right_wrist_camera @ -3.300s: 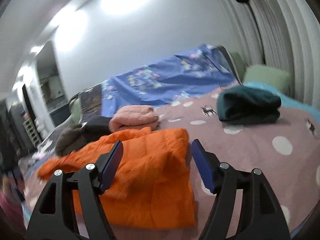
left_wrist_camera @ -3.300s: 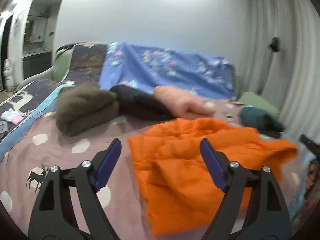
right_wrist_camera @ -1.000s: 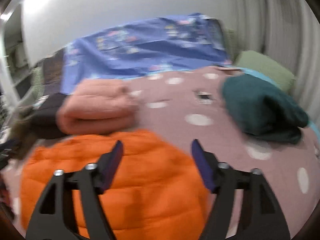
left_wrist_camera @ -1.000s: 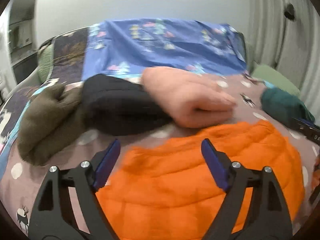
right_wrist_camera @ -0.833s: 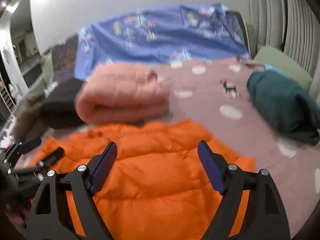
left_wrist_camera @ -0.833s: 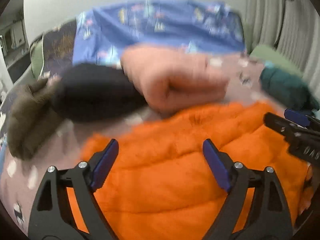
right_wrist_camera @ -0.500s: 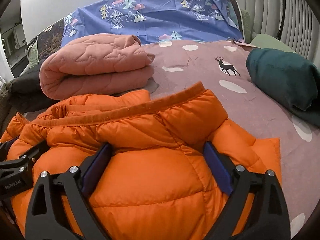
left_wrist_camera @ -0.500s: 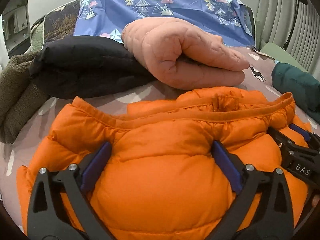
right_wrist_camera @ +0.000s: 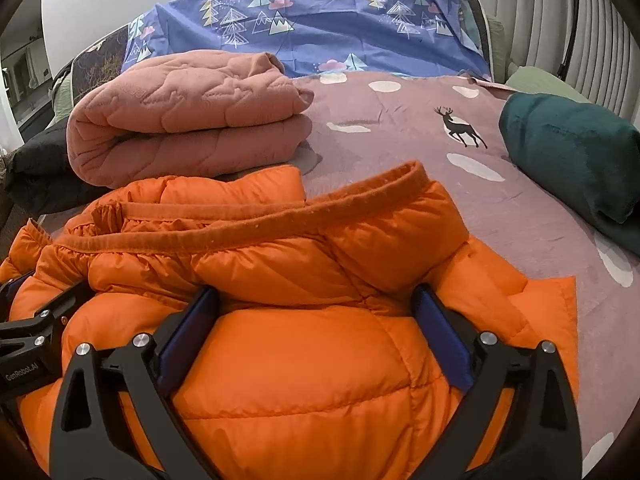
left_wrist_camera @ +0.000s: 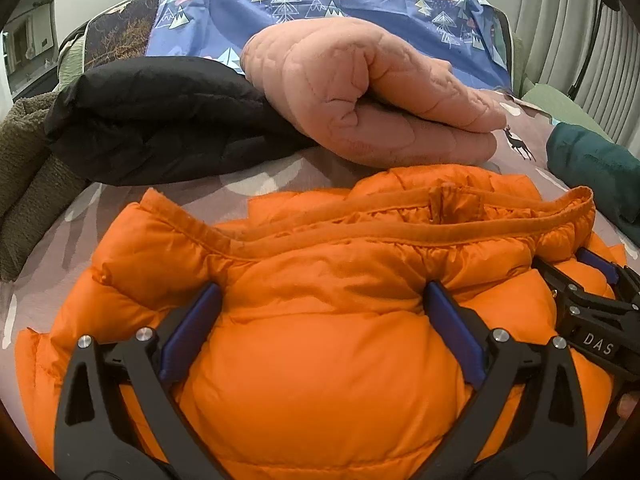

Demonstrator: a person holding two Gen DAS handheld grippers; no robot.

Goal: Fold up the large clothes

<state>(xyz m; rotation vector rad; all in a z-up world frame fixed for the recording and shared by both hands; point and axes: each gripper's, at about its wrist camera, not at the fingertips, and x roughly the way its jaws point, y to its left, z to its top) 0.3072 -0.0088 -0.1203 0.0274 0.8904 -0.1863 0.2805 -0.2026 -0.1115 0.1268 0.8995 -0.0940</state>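
An orange puffer jacket lies bunched on the mauve bedspread, its ribbed hem turned up at the far side. It also fills the right wrist view. My left gripper is open, its blue pads pressed down into the padding on either side of a bulge. My right gripper is open the same way, further right on the jacket, and shows at the right edge of the left wrist view.
A folded pink quilted garment lies just beyond the jacket. A folded black one and an olive one lie to the left. A folded dark green one lies at right. A blue patterned sheet covers the back.
Both grippers came forward and down from above the bed onto the jacket. The jacket went from a loose flat heap to a compact bundle with the hem on top.
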